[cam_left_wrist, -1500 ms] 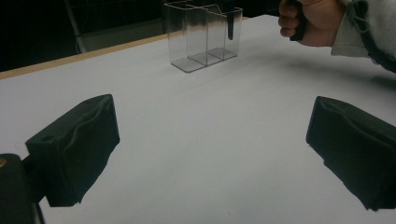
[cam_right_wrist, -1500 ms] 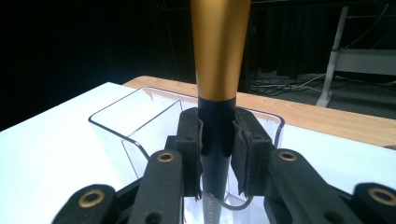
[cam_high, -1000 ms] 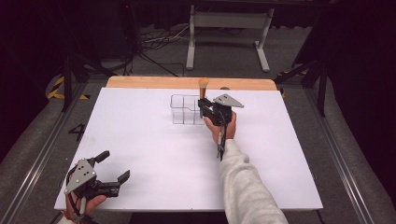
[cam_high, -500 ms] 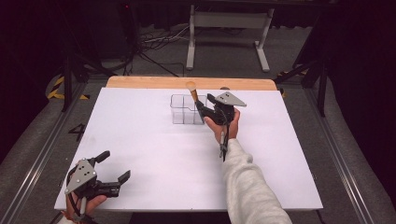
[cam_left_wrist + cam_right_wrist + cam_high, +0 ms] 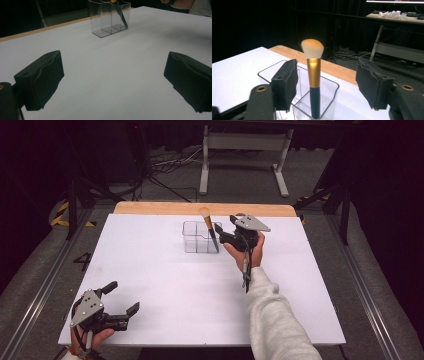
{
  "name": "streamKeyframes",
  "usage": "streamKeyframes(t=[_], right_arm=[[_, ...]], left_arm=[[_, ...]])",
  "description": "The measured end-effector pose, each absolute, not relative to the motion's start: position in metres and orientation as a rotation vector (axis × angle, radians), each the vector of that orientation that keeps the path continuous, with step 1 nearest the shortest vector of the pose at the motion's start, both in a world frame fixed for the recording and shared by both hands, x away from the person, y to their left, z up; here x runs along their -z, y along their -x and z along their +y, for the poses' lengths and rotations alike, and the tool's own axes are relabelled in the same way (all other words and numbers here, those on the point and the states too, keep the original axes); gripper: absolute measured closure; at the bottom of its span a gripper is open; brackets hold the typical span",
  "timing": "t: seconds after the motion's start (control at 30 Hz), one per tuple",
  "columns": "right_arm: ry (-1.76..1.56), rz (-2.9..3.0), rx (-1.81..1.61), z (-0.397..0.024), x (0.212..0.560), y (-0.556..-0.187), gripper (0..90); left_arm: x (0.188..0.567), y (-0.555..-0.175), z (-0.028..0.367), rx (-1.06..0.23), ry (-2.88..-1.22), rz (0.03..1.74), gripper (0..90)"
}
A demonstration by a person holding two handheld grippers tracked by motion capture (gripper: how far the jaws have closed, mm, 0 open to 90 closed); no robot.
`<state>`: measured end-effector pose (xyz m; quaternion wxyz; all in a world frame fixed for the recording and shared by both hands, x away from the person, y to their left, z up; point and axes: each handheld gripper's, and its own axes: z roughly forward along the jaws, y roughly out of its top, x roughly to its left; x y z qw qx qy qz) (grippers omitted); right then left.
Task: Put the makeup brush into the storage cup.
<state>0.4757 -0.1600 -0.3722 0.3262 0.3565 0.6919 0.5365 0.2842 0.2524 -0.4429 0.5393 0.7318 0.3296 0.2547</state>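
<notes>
A clear plastic organiser box [image 5: 194,240] with compartments stands at the back middle of the white table [image 5: 170,280]. A makeup brush [image 5: 209,229] with a cream head, gold ferrule and dark handle stands in its right compartment, leaning a little. My right gripper [image 5: 220,235] is just to the right of the box, open. In the right gripper view the brush [image 5: 314,75] stands upright between the spread pads [image 5: 287,82], touching neither. My left gripper [image 5: 122,298] rests open at the front left corner. Its view looks across bare table toward the box [image 5: 105,20].
A wooden strip [image 5: 150,208] runs along the table's far edge. Beyond it on the floor are a white metal stand [image 5: 245,142] and cables [image 5: 160,167]. The person's grey sleeve [image 5: 280,320] crosses the front right of the table.
The brush head has swung to the left and the brush now stands in the box. The right gripper's jaws have come off it. The left gripper has not moved.
</notes>
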Motion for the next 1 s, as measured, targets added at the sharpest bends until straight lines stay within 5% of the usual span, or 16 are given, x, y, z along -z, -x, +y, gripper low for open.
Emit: streamKeyframes(t=[0.63, 1.0], right_arm=[[-0.888, 1.784, -1.334, -0.173, 0.353, -0.458, 13.4], [-0.86, 1.768, -1.313, -0.178, 0.349, -0.447, 12.2]], left_arm=[[0.443, -0.284, 0.251, -0.607, -1.749, 0.785, 3.3], [0.443, -0.283, 0.25, -0.61, -1.751, 0.782, 3.3]])
